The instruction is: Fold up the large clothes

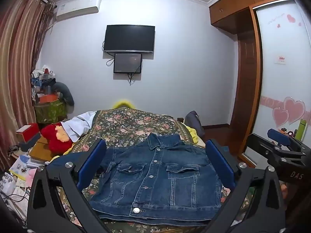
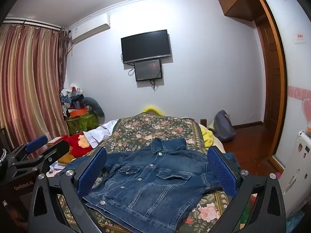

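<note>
We see one denim jacket [image 1: 155,176] lying flat, front up and buttoned, on the bed [image 1: 134,124], which is covered by one floral spread. Its collar points toward the far wall, and two chest pockets show. We count five metal buttons down the front in the left wrist view.

Our left gripper [image 1: 155,167] hangs above the jacket with its two blue pads spread wide and nothing between them. Our right gripper [image 2: 157,172] is likewise released, its two pads wide apart over the jacket, grasping nothing. Each gripper shows at the edge of the other's view.

On the far wall hang two screens: one TV [image 1: 129,38] and one smaller monitor [image 1: 127,63] just below it. One air conditioner [image 1: 77,7] sits high to the left, beside the striped curtain [image 1: 17,58]. One red plush toy [image 1: 56,137] lies left of the bed, and one wardrobe [image 1: 248,58] stands on the right.
</note>
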The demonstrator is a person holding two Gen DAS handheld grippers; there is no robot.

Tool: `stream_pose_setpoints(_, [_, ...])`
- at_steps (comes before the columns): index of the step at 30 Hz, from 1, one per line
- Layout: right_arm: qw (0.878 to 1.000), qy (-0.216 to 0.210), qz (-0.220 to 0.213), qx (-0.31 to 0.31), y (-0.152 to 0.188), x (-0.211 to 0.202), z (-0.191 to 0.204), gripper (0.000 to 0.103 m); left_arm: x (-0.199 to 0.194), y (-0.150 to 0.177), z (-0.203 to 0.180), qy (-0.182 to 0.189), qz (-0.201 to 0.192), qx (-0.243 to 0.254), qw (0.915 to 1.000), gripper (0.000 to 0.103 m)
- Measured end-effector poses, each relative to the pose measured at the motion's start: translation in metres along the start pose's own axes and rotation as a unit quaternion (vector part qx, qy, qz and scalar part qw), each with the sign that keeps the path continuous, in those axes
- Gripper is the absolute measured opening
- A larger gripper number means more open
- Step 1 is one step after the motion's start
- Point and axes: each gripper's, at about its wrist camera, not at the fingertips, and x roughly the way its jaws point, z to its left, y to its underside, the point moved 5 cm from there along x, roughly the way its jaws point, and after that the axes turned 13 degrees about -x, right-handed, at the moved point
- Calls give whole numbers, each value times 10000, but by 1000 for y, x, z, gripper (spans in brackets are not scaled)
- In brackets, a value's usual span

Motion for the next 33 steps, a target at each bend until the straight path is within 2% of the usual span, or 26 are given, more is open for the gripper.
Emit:
stream_pose_setpoints(4, [10000, 12, -23, -20, 0, 1, 0, 103, 0, 2, 1, 3, 68, -11, 10000, 103])
stream_pose_setpoints(5, [10000, 4, -17, -13, 0, 1, 0, 103, 8, 3, 10, -75, 133, -167, 9997, 103])
stream_pose_setpoints(13, [10000, 4, -6, -10, -1, 4, 1, 103, 16, 4, 22, -148, 175, -170, 9996, 103])
stream_pose_setpoints(33, [10000, -1, 21, -24, -2, 7, 5, 103, 22, 8, 21, -160, 180, -207, 9995, 103])
